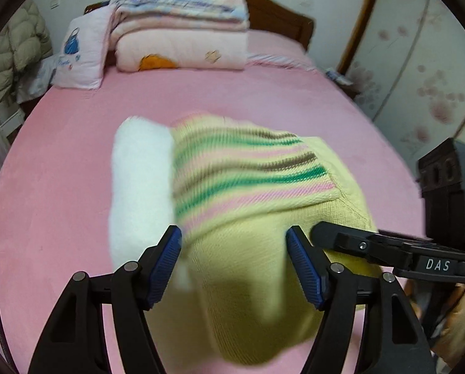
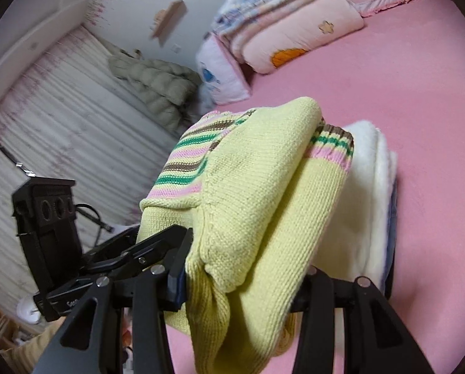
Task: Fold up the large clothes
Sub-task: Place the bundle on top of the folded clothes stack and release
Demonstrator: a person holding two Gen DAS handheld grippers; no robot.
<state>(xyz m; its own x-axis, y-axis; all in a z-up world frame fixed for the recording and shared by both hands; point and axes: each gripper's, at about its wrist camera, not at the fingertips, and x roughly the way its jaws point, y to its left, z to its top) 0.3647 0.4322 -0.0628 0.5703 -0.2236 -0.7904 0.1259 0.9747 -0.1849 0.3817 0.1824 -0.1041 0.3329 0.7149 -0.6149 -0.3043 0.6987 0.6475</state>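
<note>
**Folded sweater carried over the pink bed**

Left of the bundle, bare pink bed sheet point(image 1: 61, 162) out to the mattress edge; folded quilts point(image 1: 182, 25) stacked far back at the headboard. Centre: yellow striped sweater point(image 1: 251, 205), folded, long axis running away from the cameras, resting against a white folded garment point(image 1: 142, 180). Left gripper point(image 1: 234, 268) half spread, blue pads flanking the sweater's near end; contact unclear through blur. Right gripper point(image 2: 243, 272) clamped on bunched sweater hem, knit bulging between the jaws.
</note>
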